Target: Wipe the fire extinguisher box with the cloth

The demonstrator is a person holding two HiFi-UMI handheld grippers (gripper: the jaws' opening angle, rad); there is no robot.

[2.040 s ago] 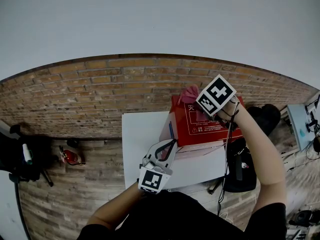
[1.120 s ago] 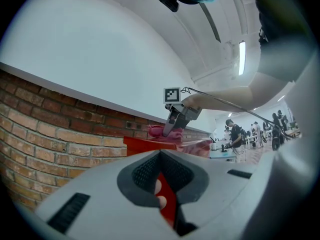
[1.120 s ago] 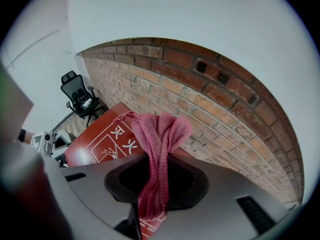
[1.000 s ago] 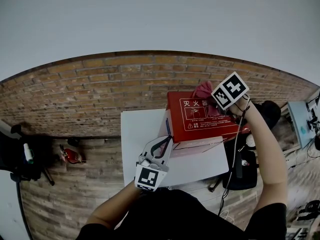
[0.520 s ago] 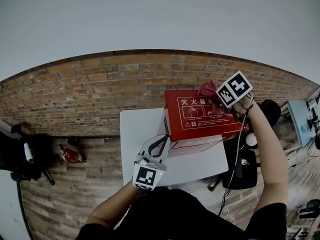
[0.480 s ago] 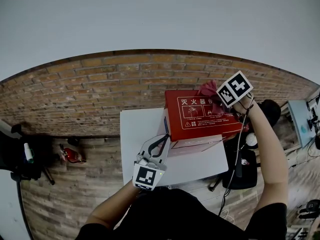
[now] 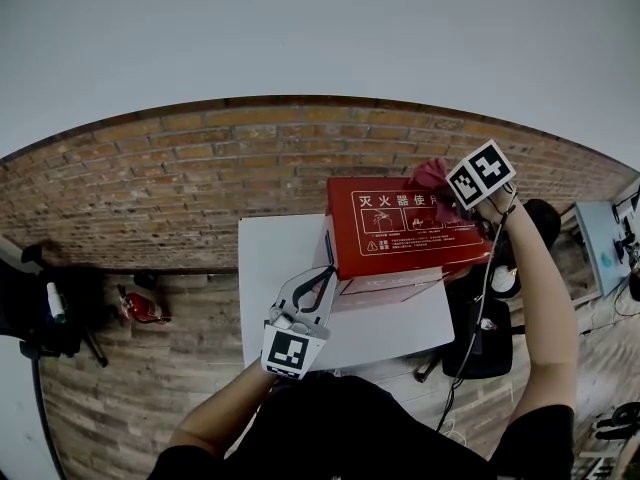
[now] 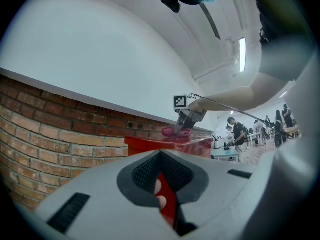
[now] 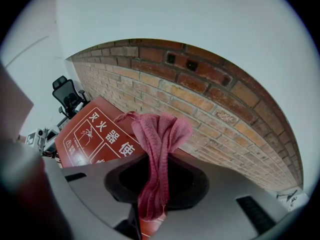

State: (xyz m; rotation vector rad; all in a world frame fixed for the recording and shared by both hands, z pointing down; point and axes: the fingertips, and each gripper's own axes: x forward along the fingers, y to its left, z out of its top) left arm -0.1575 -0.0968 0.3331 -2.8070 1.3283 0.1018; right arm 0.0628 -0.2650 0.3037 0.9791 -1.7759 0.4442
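Head view, left to right: at lower centre the left gripper [image 7: 325, 280] is clenched on the near-left edge of the red fire extinguisher box [image 7: 395, 230], which sits mid-frame. The right gripper [image 7: 443, 184] pinches the pink cloth [image 7: 428, 174] at the box's upper-right corner. Press evenly and brace the box.

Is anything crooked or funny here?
Nothing much. The pink cloth is scrunched in a lump in the right gripper, not spread flat, at the far corner of the red box. Nothing looks spilled or broken.
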